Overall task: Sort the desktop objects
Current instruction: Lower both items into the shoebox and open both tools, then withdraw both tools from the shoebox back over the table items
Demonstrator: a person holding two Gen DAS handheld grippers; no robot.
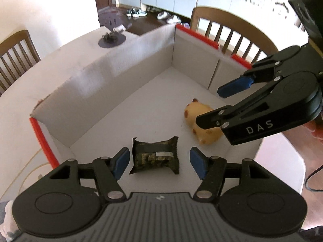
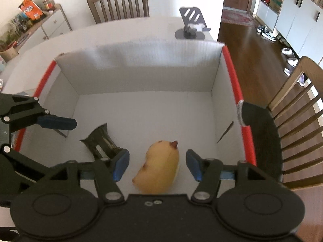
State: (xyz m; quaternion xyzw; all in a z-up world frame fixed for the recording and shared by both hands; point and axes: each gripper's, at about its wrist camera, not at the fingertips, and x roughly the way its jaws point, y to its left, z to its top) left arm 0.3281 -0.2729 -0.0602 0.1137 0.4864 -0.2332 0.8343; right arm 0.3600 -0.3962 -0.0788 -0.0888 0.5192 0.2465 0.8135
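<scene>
A white cardboard box [image 1: 125, 64] with red-edged flaps stands on the table; it also shows in the right wrist view [image 2: 141, 68]. On its floor lie a dark snack packet [image 1: 155, 157] and a yellow capybara-like plush toy [image 1: 201, 125]. My left gripper [image 1: 159, 162] is open above the packet, its blue pads on either side, not touching. My right gripper [image 2: 157, 164] is open above the plush toy [image 2: 159, 167], pads apart from it. The packet [image 2: 101, 141] shows left of it. The right gripper [image 1: 214, 104] also appears in the left wrist view, and the left gripper's finger [image 2: 58, 122] in the right.
A grey phone stand [image 2: 191, 28] stands on the table beyond the box. Wooden chairs [image 2: 119, 2] [image 1: 228, 30] surround the table. A sideboard with snack bags [image 2: 30, 14] is at the far left. Shoes lie on the wooden floor [image 2: 266, 34].
</scene>
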